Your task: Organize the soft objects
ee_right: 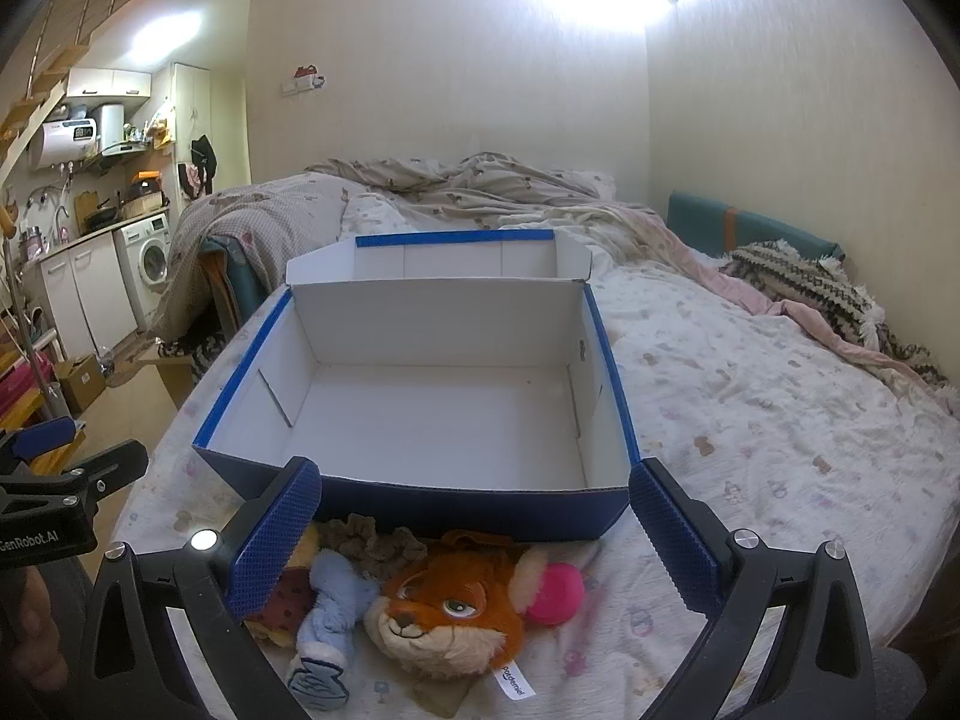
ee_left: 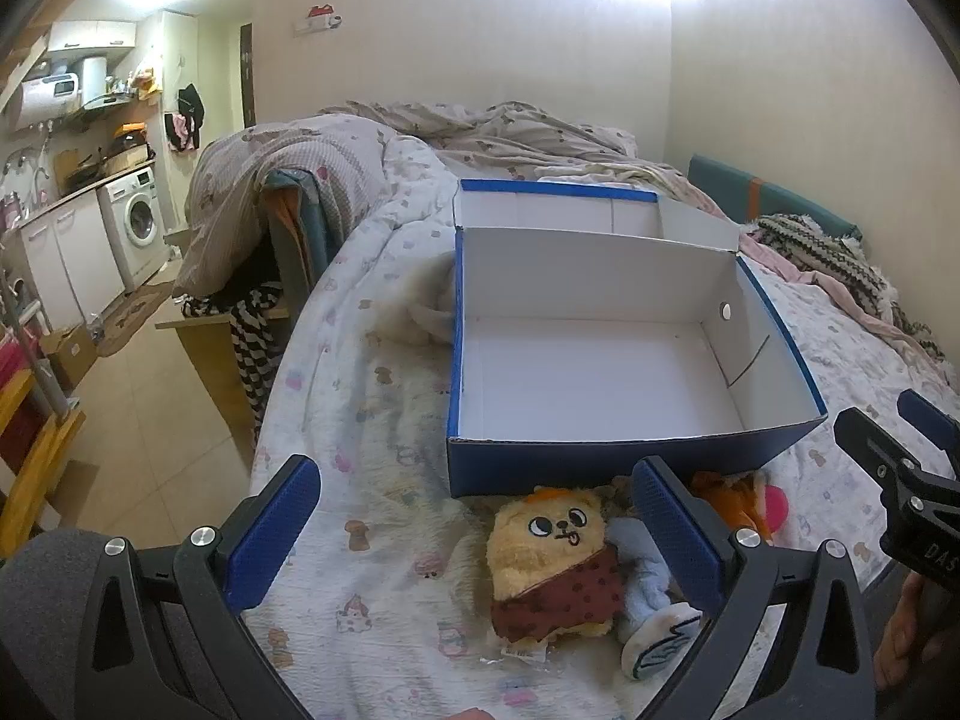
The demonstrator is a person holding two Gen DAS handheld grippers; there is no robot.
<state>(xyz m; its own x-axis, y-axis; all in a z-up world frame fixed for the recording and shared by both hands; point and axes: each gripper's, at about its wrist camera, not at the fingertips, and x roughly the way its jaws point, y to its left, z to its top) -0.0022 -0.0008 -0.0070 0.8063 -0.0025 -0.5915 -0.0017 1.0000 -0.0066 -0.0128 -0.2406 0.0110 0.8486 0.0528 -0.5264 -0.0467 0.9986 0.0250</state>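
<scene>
— Where are the soft toys?

— All heaped on the bed [ee_right: 750, 408], just at the near wall of the blue box [ee_right: 420, 504], at its six o'clock. The yellow bear [ee_left: 552, 564] lies furthest left, a pale blue plush [ee_right: 330, 612] touching it, then the orange fox [ee_right: 456, 606] with a pink ball [ee_right: 555, 591] at its three o'clock. A brown frilly piece [ee_right: 378, 543] sits behind them, against the box.

— Anything in the box?

— No, white floor bare, lid flap thrown back at twelve o'clock.

— And the claws?

— The left claw [ee_left: 474, 540] hangs over the bear, spread as wide as it goes, gripping nothing. The right claw [ee_right: 474, 546] is the same, fully spread above the fox, pads clear of it.
</scene>
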